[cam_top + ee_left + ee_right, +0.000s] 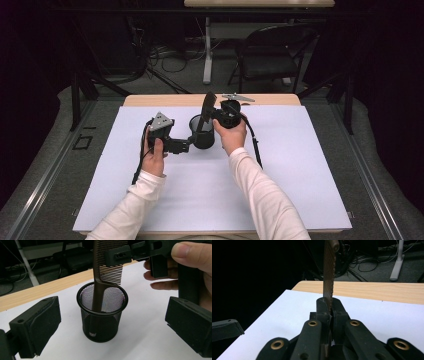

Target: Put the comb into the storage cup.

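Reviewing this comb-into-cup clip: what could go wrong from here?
1. The right gripper pinches the comb by its teeth alone; it may pivot or slip.
2. The comb's handle leans on the mesh cup's rim; pushing down could tip the cup.
3. The left gripper stands open around the cup without touching, so nothing steadies it.

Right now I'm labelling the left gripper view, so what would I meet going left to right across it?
Left black padded jaw, then black wire-mesh cup holding the dark brown plastic comb, then right black padded jaw; the other gripper clamps the comb's teeth above.
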